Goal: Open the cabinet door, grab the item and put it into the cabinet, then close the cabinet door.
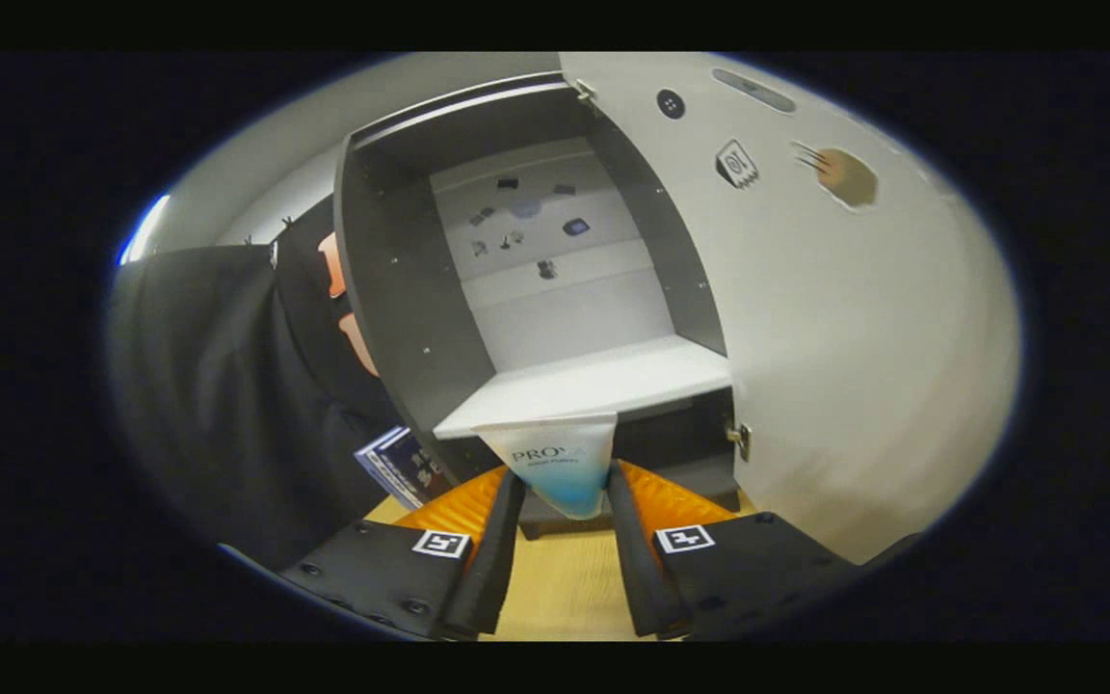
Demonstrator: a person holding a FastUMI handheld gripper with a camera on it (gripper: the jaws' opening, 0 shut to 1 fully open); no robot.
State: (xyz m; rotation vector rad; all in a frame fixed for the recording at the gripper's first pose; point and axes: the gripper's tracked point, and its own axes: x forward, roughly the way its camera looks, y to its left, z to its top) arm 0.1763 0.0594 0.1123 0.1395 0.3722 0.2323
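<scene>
My gripper (563,482) is shut on a white packet with a blue lower end (555,463), which sits between both fingers. The packet hangs just in front of the front edge of the cabinet's pale shelf (603,381). The cabinet (401,289) has dark side walls and a light back panel with several small dark marks. Its white door (854,318) stands swung wide to the right, with stickers on its inner face and hinges (740,439) at its edge.
A wooden tabletop (565,578) lies under the fingers. A small blue-and-white box (401,467) sits at the cabinet's lower left. Black cloth (218,386) hangs left of the cabinet.
</scene>
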